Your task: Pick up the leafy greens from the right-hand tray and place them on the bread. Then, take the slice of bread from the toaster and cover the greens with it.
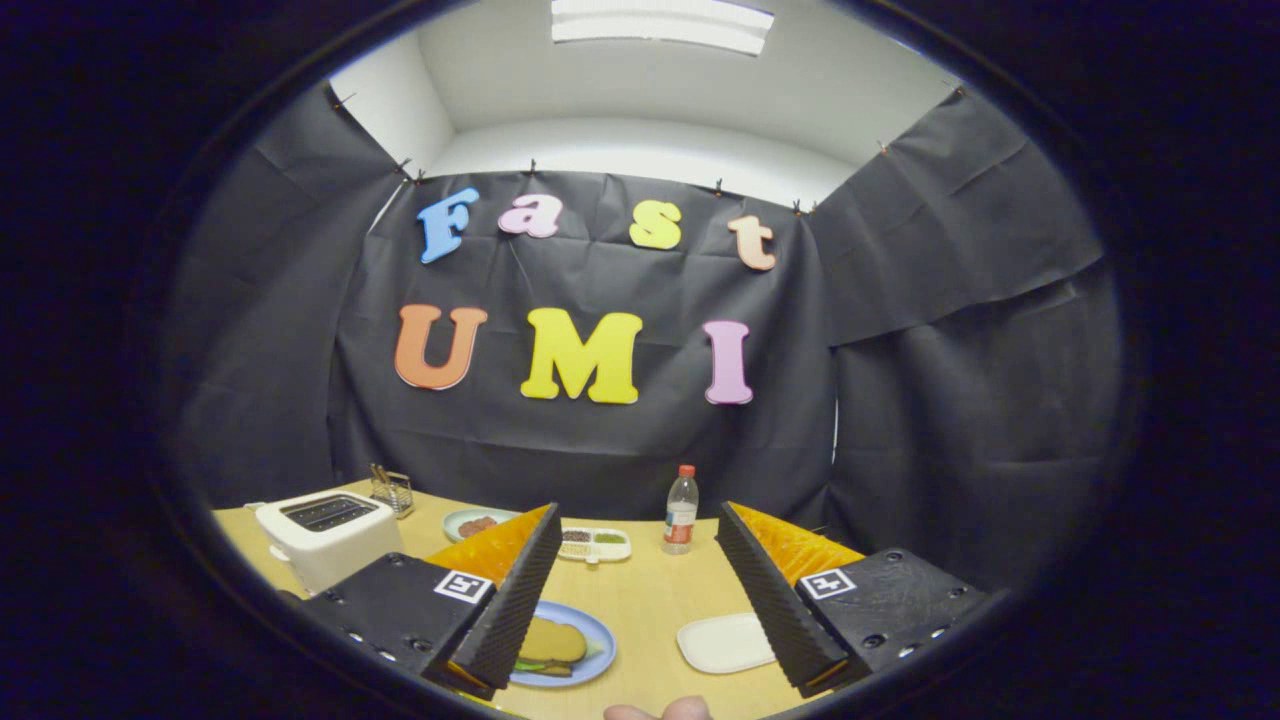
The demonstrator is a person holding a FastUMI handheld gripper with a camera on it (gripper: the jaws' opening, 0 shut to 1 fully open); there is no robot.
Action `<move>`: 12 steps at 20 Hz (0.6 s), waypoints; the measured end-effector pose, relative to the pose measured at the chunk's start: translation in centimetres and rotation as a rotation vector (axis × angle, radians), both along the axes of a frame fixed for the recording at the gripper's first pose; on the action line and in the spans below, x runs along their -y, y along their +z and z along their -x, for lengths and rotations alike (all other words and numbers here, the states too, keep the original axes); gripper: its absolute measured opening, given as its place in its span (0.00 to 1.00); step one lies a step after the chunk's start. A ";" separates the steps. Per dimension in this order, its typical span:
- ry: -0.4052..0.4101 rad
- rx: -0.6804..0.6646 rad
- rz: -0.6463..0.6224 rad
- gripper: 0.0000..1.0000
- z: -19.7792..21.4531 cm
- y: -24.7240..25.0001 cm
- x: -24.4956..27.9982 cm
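Since a slice of bread [551,640] is seen lying on top of something green on the blue plate [590,655], just inside the left finger's tip, the task is judged to be finished or all but finished. A thin green edge is made out under the slice, which is taken for the greens [530,664]; a lower slice cannot be told apart for certain. On the right, next to the right finger, the white tray [722,642] is seen bare, so the greens are judged to have been taken from it. At the far left the toaster [322,538] stands on the desk [650,600], and no bread is seen rising from its slots. The hand-held gripper [640,675] is held wide apart with nothing between its fingers, raised above the desk. Further back a small dish [474,522], a divided tray [594,542] and a bottle [681,510] are seen. A fingertip [660,710] of the person shows nearest the camera. Nothing is judged to remain beyond withdrawal.
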State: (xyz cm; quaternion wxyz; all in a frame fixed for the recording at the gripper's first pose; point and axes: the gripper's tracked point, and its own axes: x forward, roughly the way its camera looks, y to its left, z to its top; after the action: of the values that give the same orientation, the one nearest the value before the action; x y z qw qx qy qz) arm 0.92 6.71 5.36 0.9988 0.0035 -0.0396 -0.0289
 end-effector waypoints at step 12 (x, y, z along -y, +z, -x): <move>0.141 -0.055 -0.052 0.96 0.7 -2.5 -6.5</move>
State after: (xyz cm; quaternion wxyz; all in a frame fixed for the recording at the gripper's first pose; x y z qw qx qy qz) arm 0.18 13.17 2.84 0.9986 0.0315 -0.0108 0.0402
